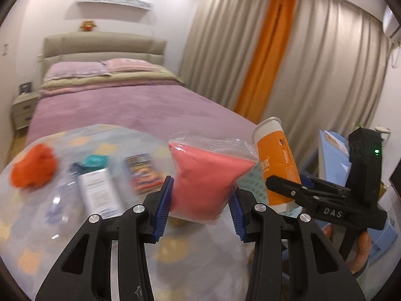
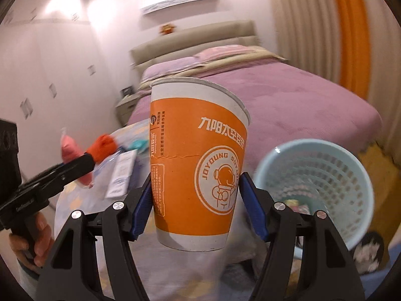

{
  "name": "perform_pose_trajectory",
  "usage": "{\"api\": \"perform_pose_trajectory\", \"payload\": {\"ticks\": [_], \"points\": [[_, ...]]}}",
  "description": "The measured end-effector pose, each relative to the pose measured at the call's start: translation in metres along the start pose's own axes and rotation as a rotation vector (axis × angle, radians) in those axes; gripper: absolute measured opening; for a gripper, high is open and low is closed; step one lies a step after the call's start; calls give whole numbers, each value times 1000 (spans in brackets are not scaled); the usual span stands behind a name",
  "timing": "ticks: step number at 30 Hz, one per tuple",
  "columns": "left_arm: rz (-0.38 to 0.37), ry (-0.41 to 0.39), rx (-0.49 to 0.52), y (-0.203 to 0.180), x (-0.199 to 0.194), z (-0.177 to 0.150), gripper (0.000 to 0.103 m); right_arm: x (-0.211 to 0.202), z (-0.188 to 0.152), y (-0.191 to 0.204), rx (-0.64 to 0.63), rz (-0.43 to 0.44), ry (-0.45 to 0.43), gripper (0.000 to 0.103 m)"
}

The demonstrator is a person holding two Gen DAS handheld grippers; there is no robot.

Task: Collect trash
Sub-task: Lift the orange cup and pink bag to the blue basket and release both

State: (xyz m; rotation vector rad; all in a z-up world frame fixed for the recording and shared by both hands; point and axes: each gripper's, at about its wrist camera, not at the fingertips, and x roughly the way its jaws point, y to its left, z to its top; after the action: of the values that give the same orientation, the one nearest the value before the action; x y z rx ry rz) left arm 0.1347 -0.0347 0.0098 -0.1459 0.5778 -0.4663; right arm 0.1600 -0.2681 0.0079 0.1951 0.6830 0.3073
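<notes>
While gripped, orange cup (image 2: 198, 165) w/ astronaut logo.

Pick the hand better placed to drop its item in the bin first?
Right. Its gripper holds the orange paper cup beside the pale blue perforated plastic bin; the left gripper, holding the pink-filled clear bag, sits farther off.

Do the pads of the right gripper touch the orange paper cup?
Touching. In the right wrist view both blue pads press the sides of the orange paper cup, which hangs lifted between them.

both grippers (image 1: 200, 208) (image 2: 195, 203) clamped, loaded
</notes>
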Motion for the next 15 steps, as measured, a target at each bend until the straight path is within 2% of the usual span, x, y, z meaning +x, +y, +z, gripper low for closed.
{"api": "perform_pose_trajectory", "payload": {"ticks": [6,10,15], "points": [[-127,76,2,-39,59,21,41,1,0,-75,153,-108,-4,63],[-199,151,0,-64,104,25,41,19,-8,-117,230,-181,49,63],[-225,241,16,-87,157,16,41,42,-29,-154,321,-223,117,63]]}}
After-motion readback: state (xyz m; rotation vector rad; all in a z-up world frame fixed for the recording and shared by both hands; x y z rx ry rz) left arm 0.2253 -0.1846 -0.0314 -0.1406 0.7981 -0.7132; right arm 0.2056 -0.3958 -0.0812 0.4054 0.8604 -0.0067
